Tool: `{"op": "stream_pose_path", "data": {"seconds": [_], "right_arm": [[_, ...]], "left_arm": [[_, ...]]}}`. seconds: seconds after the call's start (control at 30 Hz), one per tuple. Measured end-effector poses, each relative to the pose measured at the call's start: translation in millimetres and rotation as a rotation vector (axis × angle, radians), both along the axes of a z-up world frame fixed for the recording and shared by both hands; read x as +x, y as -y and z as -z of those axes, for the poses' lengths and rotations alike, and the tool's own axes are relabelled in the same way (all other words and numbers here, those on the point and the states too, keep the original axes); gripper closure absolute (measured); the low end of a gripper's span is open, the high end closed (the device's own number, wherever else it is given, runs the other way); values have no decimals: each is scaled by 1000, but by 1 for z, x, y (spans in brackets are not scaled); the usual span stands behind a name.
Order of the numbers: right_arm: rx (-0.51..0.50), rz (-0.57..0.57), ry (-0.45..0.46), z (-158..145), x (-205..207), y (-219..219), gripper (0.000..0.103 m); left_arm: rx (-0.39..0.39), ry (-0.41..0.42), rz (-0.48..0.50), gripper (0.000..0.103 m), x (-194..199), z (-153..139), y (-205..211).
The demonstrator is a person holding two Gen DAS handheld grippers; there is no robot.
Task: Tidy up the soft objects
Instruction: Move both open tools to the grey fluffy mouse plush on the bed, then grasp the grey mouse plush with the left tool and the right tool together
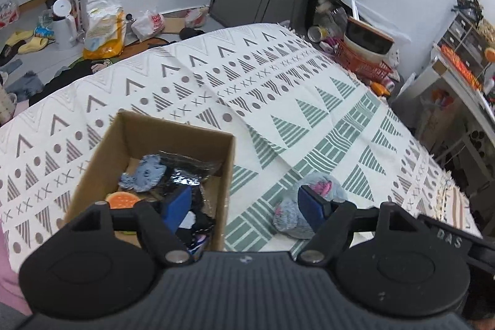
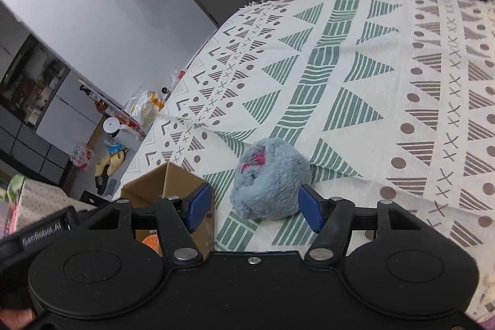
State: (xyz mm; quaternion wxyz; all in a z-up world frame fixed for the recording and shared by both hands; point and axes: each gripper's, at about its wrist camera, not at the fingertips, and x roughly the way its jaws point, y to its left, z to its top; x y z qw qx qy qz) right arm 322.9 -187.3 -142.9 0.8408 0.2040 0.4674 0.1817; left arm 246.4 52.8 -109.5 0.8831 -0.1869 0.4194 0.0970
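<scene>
The right hand-held gripper (image 2: pixel 253 207) stands wide open and empty, its blue pads flanking the near side of a grey plush toy (image 2: pixel 270 178) on the patterned cloth (image 2: pixel 386 88). The left hand-held gripper (image 1: pixel 246 206), equally open, hovers between the toy and the cardboard box (image 1: pixel 114 141) of soft things to its left.

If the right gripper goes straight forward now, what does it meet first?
Most likely the grey plush toy: it lies on the patterned cloth just ahead, between the open fingers of the right gripper.
</scene>
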Motion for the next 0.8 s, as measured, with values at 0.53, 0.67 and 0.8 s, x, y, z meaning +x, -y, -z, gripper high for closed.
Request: {"op": "stream_pose_path", "data": {"seconds": [0.53,0.67,0.8], "right_arm": [[55,-50,-98,47,53,-6,48],[50,-73,-127,63,62,-6,65],[53,-81,-156,75,70,-2,71]], "left_arm": [[6,-92,2,41,52,29,22],[9,-126,17,46,66,41,32],[8,-157,-2,52,76,53,34]]}}
